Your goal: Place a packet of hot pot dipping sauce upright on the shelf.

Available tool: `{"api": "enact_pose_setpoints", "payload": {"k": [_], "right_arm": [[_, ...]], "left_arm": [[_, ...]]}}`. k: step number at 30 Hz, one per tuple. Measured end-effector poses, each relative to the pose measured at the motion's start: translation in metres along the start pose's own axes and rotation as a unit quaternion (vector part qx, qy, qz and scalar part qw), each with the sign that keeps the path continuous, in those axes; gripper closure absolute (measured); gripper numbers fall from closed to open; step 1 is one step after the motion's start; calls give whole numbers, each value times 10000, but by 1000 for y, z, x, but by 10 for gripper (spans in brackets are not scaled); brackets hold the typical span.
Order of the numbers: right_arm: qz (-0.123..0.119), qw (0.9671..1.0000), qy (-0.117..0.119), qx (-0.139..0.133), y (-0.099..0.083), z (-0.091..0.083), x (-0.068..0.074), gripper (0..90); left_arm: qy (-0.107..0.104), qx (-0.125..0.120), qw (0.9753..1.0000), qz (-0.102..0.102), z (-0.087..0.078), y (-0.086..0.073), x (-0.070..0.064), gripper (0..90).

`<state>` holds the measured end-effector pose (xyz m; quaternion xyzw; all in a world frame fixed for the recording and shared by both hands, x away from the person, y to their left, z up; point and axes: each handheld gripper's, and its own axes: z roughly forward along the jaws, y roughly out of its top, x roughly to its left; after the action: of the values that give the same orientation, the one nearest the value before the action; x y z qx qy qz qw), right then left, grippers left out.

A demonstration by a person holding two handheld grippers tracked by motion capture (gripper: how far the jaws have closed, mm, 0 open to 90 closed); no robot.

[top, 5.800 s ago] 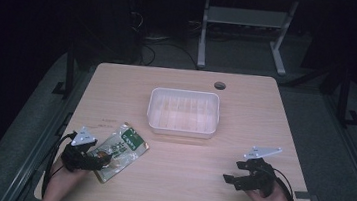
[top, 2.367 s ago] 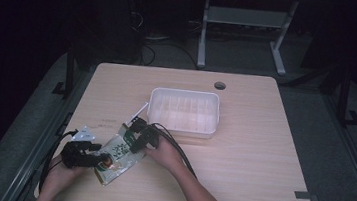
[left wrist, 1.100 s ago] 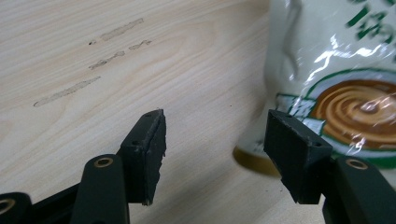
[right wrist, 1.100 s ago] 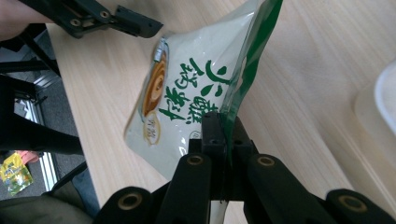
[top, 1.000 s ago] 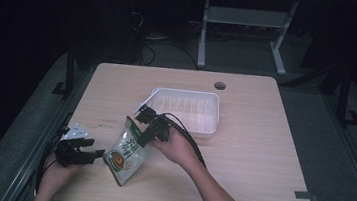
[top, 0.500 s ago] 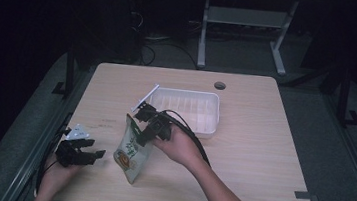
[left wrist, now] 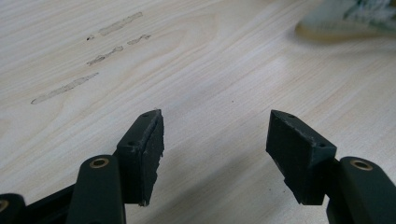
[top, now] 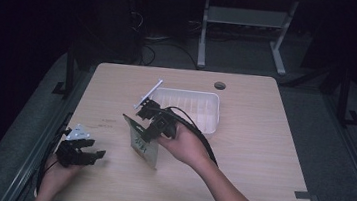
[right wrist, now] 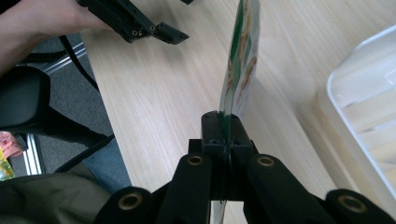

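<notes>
- While the right claw (top: 150,123) sits at frame centre in the high view, it's clamped on the top edge of a snack packet (top: 142,144), which hangs from it above the desk (top: 261,154).
- Right gripper view: right claw (right wrist: 224,125) at bottom centre, jaws pressed together w/ the packet's thin edge between them; packet (right wrist: 240,65) runs up toward top centre, seen edge-on, green and yellow print.
- Packet's lower end is close to the desk top; can't tell if it touches.
- Left claw (top: 94,154) at lower left of the high view, held in the person's left hand (top: 58,176), just over the desk, well apart from the packet.
- Left gripper view: left claw (left wrist: 215,140) has jaws wide apart, nothing between them, bare wood below; blurred packet edge (left wrist: 350,21) at upper right.
- White plastic tray (top: 212,121) lies just right of and above centre in the high view, near the right claw; its rim (right wrist: 355,70) shows at the right edge of the right gripper view.
- Left claw (right wrist: 173,35) also shows at upper left of the right gripper view.
</notes>
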<state>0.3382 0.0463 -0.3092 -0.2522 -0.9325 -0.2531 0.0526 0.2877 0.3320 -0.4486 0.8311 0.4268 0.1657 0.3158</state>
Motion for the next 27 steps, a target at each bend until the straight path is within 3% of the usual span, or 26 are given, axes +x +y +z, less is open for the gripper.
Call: {"api": "enact_pose_setpoints", "payload": {"k": [13,17,27], "right_arm": [[176,9991,-320,-209,3,-49,1,892],[328,9982,-419,-290,4,-64,-5,891],[450,9961,-572,-496,5,-93,-11,891]], "left_arm": [[4,-15,10000,34,0,1,0,336],[13,-28,10000,-9,1,1,0,297],[41,-29,10000,-30,1,0,0,276]]}}
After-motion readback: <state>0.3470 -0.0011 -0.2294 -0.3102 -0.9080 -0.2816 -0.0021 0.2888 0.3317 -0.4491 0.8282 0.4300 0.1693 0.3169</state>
